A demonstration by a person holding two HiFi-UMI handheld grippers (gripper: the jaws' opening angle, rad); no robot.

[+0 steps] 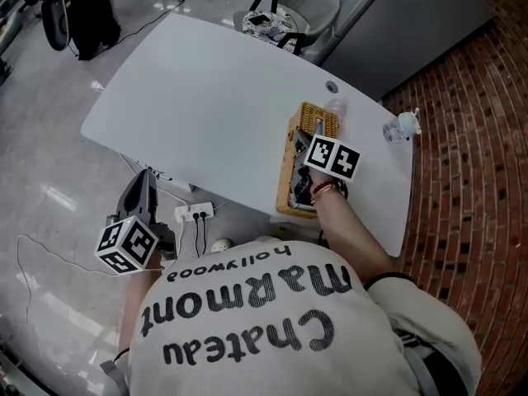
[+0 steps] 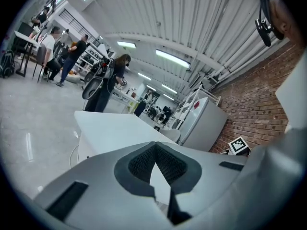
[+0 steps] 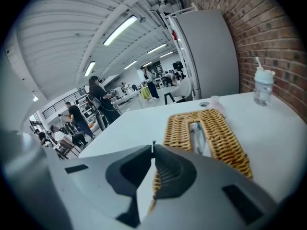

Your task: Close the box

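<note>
A wicker box (image 1: 314, 124) lies lengthwise near the right end of the white table (image 1: 206, 97). Its woven lid (image 3: 218, 135) sits flat on top, and white tissue shows in the slot. My right gripper (image 1: 307, 170) hovers over the box's near end and points along it. In the right gripper view its tips (image 3: 153, 145) meet with nothing between them. My left gripper (image 1: 147, 176) hangs low off the table's near left side, over the floor. Its jaws (image 2: 156, 143) are shut and empty.
A small clear bottle (image 1: 400, 128) (image 3: 263, 87) stands to the right of the box. A pink object (image 1: 336, 107) lies at the box's far end. A power strip (image 1: 194, 214) lies on the floor. A chair (image 1: 289, 15) and a grey fridge (image 3: 206, 51) stand behind the table.
</note>
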